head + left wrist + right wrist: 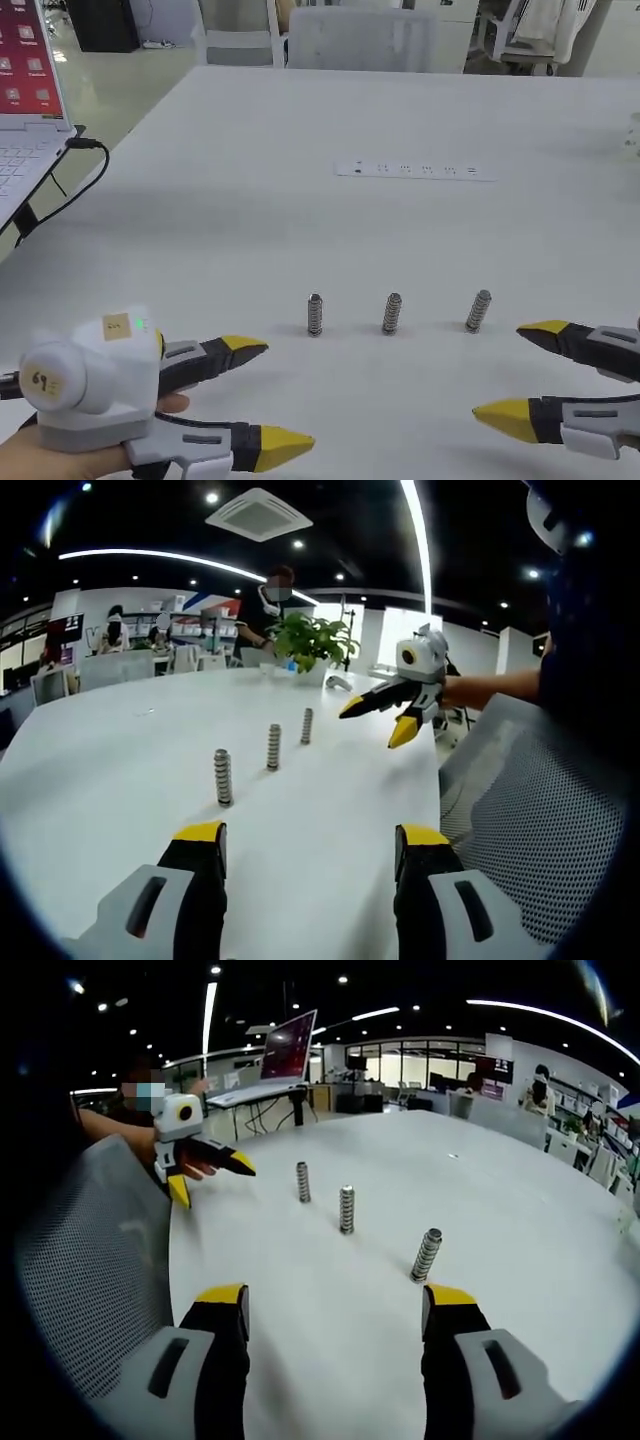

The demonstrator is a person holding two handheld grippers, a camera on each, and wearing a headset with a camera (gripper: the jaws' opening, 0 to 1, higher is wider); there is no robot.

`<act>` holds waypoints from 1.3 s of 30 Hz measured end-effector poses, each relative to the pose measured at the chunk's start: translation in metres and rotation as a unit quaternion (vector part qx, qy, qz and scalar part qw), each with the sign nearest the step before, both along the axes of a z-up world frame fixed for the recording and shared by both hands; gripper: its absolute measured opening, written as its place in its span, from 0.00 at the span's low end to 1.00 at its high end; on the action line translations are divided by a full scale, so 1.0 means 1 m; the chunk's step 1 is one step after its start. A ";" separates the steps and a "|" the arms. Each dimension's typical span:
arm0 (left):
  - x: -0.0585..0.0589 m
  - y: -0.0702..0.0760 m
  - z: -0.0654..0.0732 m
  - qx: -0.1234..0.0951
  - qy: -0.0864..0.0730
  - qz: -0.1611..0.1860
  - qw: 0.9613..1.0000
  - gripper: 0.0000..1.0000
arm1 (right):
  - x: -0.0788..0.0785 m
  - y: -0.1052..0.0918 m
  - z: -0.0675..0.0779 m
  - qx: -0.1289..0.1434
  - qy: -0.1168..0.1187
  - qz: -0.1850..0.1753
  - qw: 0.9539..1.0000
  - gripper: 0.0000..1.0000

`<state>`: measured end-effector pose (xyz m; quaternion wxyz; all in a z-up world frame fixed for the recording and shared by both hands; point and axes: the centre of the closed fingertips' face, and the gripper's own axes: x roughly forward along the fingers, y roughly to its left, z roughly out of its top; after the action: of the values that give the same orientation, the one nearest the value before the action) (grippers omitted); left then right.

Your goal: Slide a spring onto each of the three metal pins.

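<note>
**A:** why are the left gripper [288, 392] and right gripper [498, 370] hanging off to the sides?

**B:** job looks done imo. Both wide open, empty. Three springs [391, 316] sit over their pins [315, 298], lined up on the desk [300, 200].

The round sticker [45, 381] on the left gripper [288, 392] seems to read "69" (text on the laptop [25, 90] is illegible).

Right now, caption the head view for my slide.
Three springs standing in a row on the white table, flanked by the open left gripper and open right gripper.
</note>
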<state>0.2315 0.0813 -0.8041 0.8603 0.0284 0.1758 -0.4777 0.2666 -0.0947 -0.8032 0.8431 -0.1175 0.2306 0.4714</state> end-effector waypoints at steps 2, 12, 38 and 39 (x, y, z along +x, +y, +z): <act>0.001 0.000 0.000 -0.001 0.000 0.001 1.000 0.64 | 0.000 -0.001 0.000 0.004 -0.001 -0.002 1.000 0.73; 0.001 0.001 -0.001 -0.001 0.002 0.006 1.000 0.66 | -0.001 -0.005 -0.002 0.025 -0.003 -0.017 1.000 0.85; 0.003 0.004 -0.001 0.000 0.004 0.017 1.000 0.68 | -0.002 -0.005 -0.002 0.029 -0.001 -0.019 0.999 0.94; 0.004 0.004 -0.001 0.000 0.005 0.018 1.000 0.69 | -0.002 -0.005 -0.002 0.029 -0.001 -0.019 0.999 0.94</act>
<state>0.2351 0.0854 -0.8053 0.8678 0.0229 0.1803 -0.4625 0.2647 -0.0999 -0.8056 0.8549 -0.0892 0.2182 0.4621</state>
